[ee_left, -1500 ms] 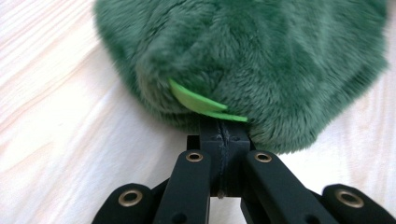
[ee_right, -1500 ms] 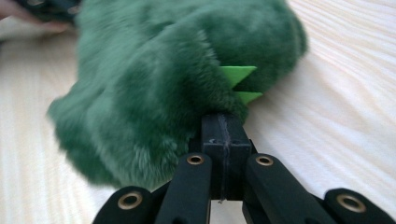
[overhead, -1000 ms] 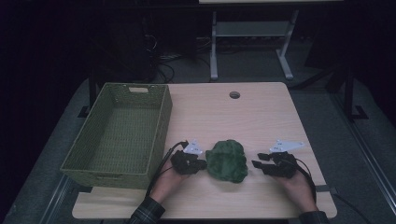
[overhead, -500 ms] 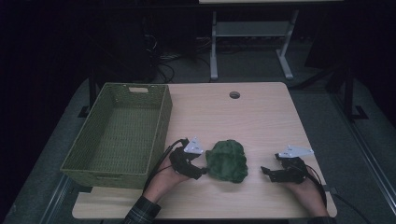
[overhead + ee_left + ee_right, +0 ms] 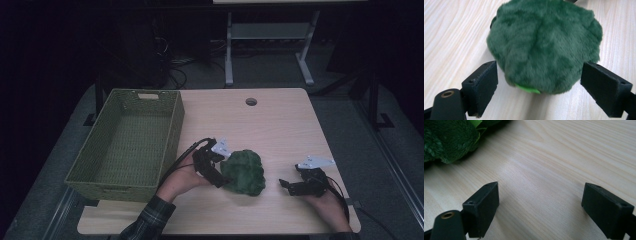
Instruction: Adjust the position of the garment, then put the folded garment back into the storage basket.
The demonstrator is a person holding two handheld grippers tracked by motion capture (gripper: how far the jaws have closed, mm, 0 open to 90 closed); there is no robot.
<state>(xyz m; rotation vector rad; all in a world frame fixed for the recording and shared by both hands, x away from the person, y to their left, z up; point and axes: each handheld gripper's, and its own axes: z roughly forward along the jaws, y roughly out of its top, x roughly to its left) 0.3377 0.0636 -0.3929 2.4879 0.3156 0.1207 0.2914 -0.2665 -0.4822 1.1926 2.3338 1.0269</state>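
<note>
A dark green plush toy (image 5: 244,171) lies on the wooden table (image 5: 280,130) near its front. My left gripper (image 5: 219,176) is right at the toy's left side. In the left gripper view its jaws (image 5: 541,76) stand wide, the toy's (image 5: 544,42) near edge lies between them, and the pads do not press on it. These jaws have just been opening. My right gripper (image 5: 287,186) rests to the toy's right, apart from it. Its jaws (image 5: 540,200) have also just opened and stand over bare wood, with the toy (image 5: 449,140) at the upper left.
A woven green basket (image 5: 172,135) stands on the left half of the table, close to my left hand. A round cable hole (image 5: 251,101) sits near the far edge. Beyond the table stands a metal frame (image 5: 227,50) amid cables on the dark floor.
Both grippers' jaws have spread apart. My left hand has risen a little and tipped toward the toy. My right gripper has drawn slightly away from the toy toward the right.
</note>
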